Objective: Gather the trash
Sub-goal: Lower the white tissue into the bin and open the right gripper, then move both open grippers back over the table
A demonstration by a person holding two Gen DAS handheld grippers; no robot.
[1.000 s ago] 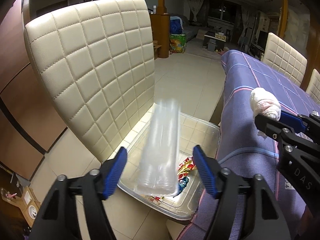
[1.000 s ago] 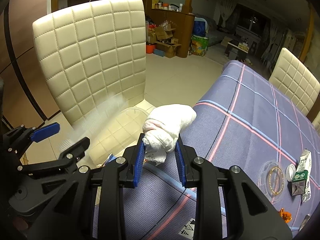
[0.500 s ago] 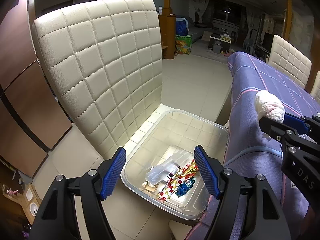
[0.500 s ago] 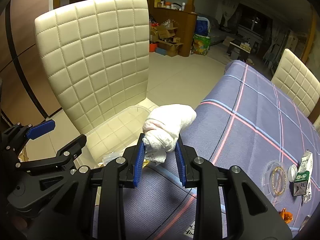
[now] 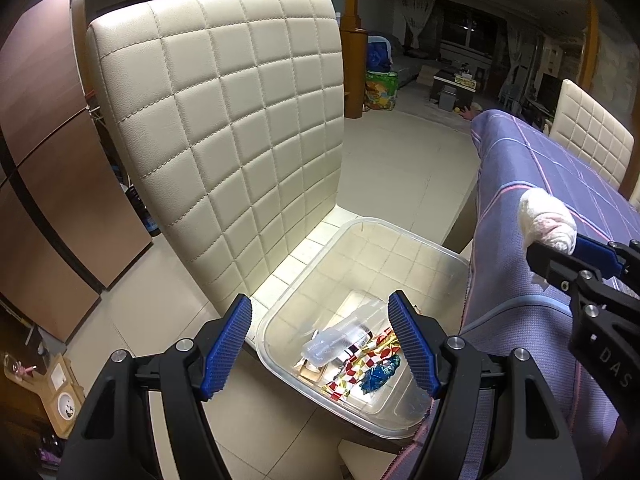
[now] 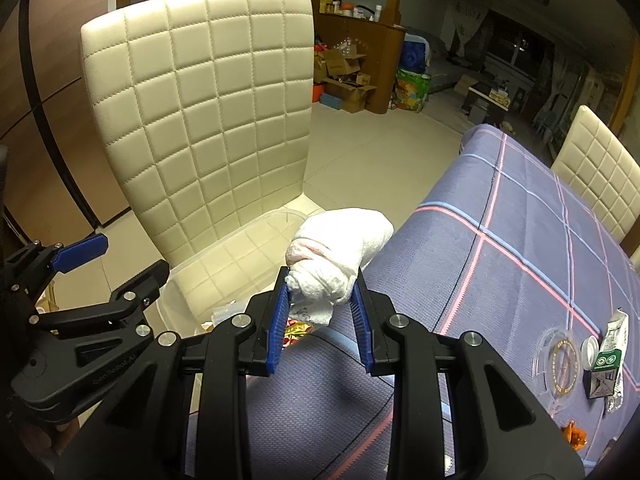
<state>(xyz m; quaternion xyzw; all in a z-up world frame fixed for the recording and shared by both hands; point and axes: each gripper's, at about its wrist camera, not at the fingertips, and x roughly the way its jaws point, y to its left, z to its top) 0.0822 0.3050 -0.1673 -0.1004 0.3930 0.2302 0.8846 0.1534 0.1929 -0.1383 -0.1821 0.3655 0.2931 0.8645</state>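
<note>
the right gripper point(image 6: 322, 312) is clamped on a wad of white tissue point(image 6: 340, 248), held above the table edge beside the clear bin point(image 5: 424, 248) on the chair seat, while the left gripper point(image 5: 320, 344) stands wide and empty over that bin. the wad's long axis runs away from the pads, its rounded end pointing up and toward the far side of the table. the bin already holds a plastic bottle point(image 5: 340, 336) and wrappers point(image 5: 360, 372); the tissue is not yet dropped, and a clear lid point(image 6: 558, 360), a small carton point(image 6: 606, 360) and an orange scrap point(image 6: 574, 438) seem left on the tablecloth point(image 6: 520, 240).
</note>
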